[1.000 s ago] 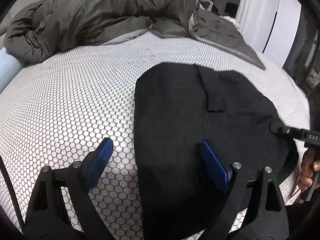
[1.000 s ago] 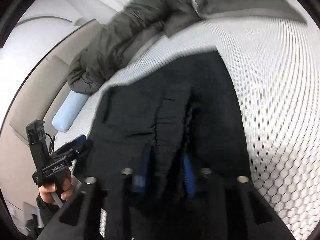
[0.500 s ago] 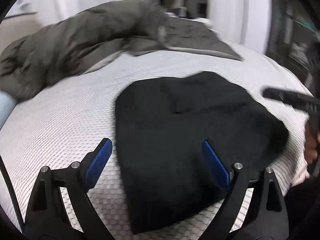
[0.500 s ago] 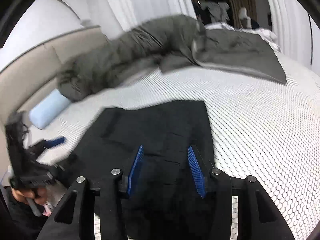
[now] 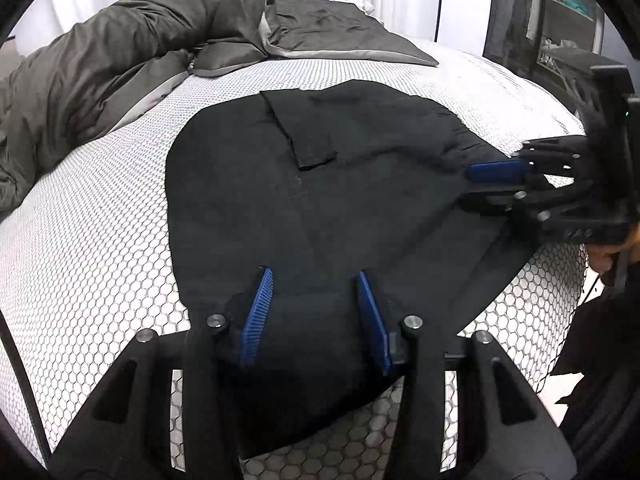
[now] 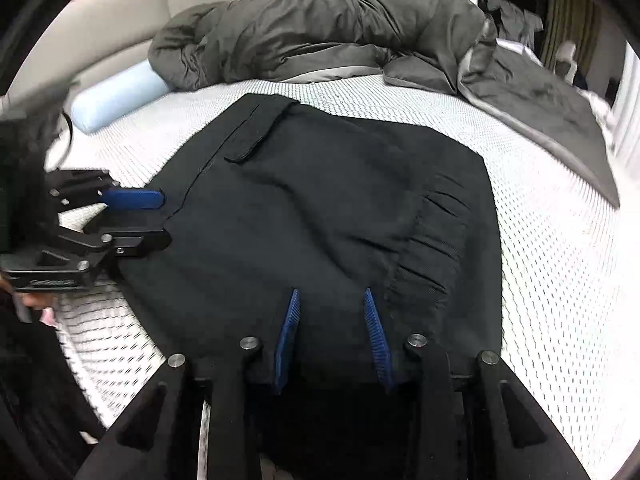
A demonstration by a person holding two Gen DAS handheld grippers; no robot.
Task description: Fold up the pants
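Black pants (image 5: 320, 184) folded flat, long axis between closing grippers, pads apart: left gripper (image 5: 316, 276), right gripper (image 6: 332, 296).

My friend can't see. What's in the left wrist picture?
Black pants lie on a white honeycomb bed, between the left gripper's blue fingers. The right gripper reaches their right edge; a grey duvet is behind.
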